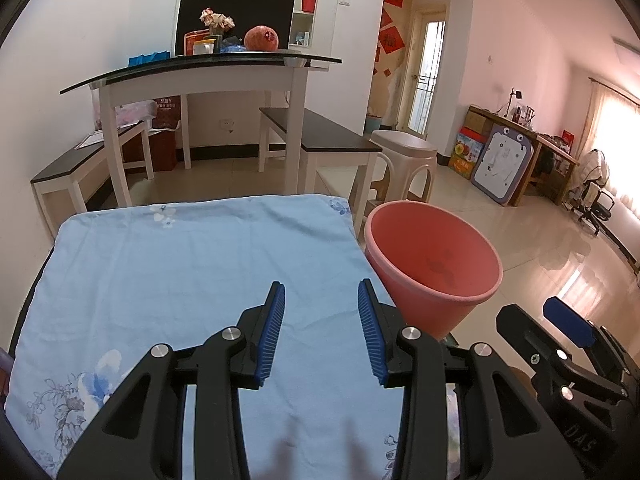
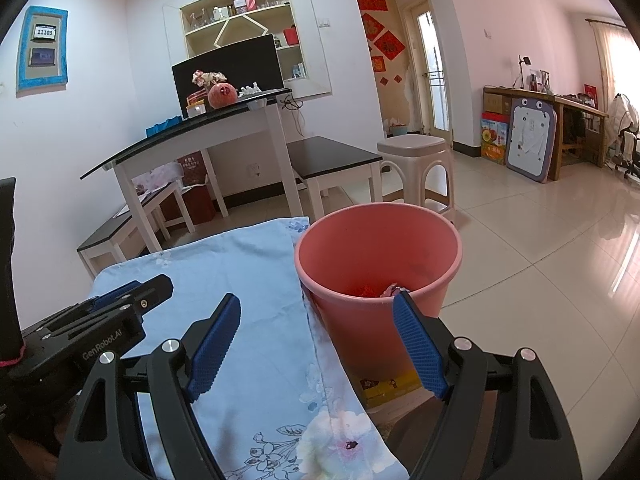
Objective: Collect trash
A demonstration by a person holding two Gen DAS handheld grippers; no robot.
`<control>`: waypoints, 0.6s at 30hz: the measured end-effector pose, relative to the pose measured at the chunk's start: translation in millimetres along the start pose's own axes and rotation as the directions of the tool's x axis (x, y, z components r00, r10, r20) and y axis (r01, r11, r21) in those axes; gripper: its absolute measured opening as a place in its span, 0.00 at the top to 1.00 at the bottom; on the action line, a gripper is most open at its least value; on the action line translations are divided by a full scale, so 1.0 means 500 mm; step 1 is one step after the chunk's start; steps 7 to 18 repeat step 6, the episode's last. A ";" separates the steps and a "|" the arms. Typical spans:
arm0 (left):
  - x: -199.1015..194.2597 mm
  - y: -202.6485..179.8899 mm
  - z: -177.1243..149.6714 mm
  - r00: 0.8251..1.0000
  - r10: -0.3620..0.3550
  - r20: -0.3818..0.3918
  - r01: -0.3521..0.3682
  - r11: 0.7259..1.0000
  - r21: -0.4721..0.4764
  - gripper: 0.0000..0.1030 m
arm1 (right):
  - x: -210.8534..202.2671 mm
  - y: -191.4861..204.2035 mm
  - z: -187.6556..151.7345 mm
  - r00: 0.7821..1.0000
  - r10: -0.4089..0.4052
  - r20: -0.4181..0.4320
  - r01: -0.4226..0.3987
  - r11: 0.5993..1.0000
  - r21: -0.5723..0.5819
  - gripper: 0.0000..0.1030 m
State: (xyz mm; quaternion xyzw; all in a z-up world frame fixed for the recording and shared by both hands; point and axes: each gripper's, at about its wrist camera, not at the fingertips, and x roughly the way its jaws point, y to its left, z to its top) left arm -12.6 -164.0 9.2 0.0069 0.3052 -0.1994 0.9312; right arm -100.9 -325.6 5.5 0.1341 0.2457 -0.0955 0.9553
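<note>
Both my left gripper [image 1: 321, 330] and right gripper [image 2: 316, 346] hang released, empty, pink bin [image 2: 378, 264] at one o'clock.

Plastic stool [image 2: 416, 152] near glass-topped table [image 2: 192, 136]

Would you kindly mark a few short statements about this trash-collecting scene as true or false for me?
1. The left gripper holds a crumpled wrapper. False: its jaws stand open with nothing between them.
2. The round pink plastic bin stands beside the light blue floral cloth. True.
3. The pink bin is empty. False: some red and pale scraps lie inside.
4. The right gripper is open. True.
</note>
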 end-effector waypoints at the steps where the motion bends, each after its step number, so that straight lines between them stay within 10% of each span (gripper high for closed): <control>1: 0.001 0.001 -0.001 1.000 0.002 0.001 -0.002 1.000 0.004 0.63 | 0.002 -0.001 -0.003 1.000 -0.001 -0.002 0.001 1.000 0.000 0.25; 18: 0.002 0.005 -0.001 1.000 0.003 0.000 -0.003 1.000 0.001 0.63 | 0.006 -0.003 -0.012 1.000 -0.001 -0.009 0.001 1.000 -0.004 0.25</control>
